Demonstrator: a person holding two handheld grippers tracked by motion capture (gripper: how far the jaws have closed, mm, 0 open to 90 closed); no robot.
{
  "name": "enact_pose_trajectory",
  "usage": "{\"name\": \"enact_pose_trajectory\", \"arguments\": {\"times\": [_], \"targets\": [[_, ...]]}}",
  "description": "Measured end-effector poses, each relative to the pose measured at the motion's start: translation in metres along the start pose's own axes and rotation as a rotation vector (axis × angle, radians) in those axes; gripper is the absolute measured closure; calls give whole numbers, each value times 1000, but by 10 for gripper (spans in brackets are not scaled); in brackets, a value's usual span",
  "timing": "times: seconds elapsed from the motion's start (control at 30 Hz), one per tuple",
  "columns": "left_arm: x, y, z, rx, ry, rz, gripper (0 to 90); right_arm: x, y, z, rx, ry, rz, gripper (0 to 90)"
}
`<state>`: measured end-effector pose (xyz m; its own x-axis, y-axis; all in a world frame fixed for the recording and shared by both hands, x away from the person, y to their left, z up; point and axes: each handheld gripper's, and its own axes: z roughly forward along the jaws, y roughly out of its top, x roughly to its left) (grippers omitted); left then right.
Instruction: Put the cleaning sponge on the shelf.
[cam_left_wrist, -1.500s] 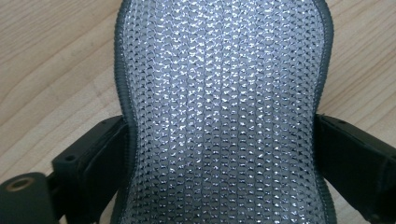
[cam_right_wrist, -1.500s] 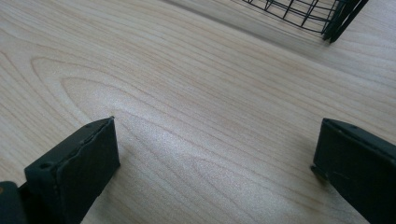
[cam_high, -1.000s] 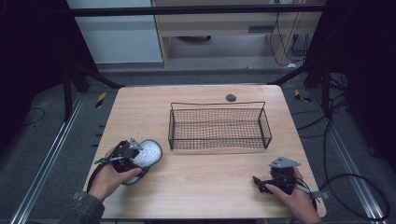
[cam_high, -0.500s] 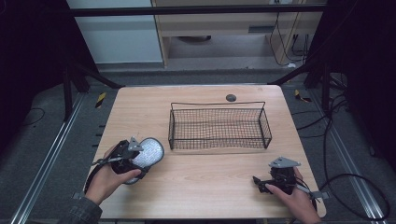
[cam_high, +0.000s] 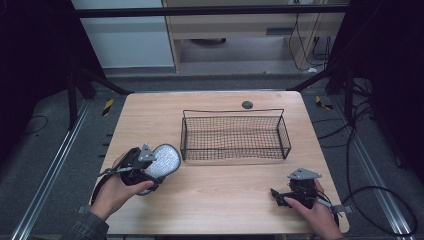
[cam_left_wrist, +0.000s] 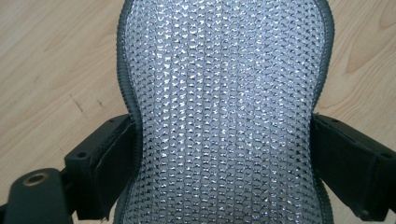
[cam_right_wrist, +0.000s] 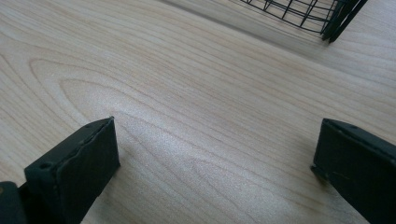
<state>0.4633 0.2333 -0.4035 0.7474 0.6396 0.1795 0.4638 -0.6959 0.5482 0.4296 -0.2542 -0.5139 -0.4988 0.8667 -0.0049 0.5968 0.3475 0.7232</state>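
A silver glittery shoe (cam_high: 164, 160) with a dark grey rim lies at the table's front left, just left of the wire basket (cam_high: 233, 136). My left gripper (cam_high: 150, 169) is shut on it. In the left gripper view the two black jaws press on the narrow waist of the shoe (cam_left_wrist: 224, 93) from both sides, over the wooden tabletop. My right gripper (cam_high: 277, 193) rests low at the table's front right, held by a hand. In the right gripper view this gripper (cam_right_wrist: 217, 158) stands open, with bare wood between its jaws.
The black wire basket sits mid-table with nothing in it, and its corner (cam_right_wrist: 336, 18) shows in the right gripper view. A small dark round disc (cam_high: 247, 104) lies behind the basket. The wooden table (cam_high: 215, 200) has bare room along the front between the hands.
My left gripper has shifted slightly right and away from the person with the shoe, toward the basket. The right gripper has stayed put.
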Motion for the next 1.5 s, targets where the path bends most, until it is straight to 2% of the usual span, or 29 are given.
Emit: {"name": "enact_pose_trajectory", "arguments": {"times": [0.1,0.27,0.4,0.9,1.5], "targets": [[0,9,-5,1,18,36,98,0,0,0,0,0,0,3],[3,25,-10,-20,26,53,97,0,0,0,0,0,0,3],[3,37,-14,-24,25,87,96,0,0,0,0,0,0,3],[6,85,-21,-50,47,171,97,0,1,0,1,-1,-1,3],[15,120,-6,-37,40,207,97,0,1,1,1,-3,1,3]]}}
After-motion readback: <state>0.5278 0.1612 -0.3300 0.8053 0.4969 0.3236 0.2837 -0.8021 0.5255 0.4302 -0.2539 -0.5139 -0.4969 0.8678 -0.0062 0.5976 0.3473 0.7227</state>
